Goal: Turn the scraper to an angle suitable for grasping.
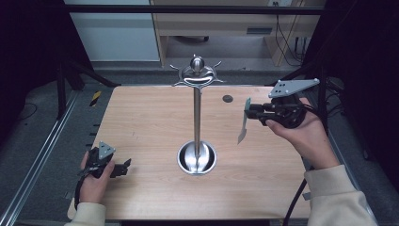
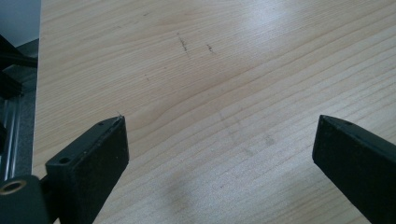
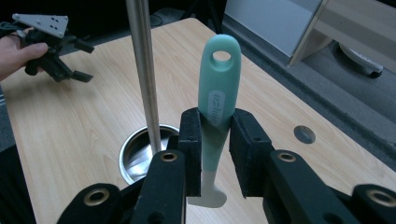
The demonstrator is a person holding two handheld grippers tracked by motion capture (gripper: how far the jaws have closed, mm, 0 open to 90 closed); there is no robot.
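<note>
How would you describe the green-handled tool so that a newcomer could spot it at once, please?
Start at the tall metal stand in the middle of the wooden table and look to its right. There the right gripper holds a tool clamped above the tabletop. It is the one mint-green item, and its handle ends in a hanging hole.

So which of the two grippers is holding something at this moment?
The right gripper: its jaws clamp the teal handle of a utensil. The left gripper rests open over bare table.
</note>
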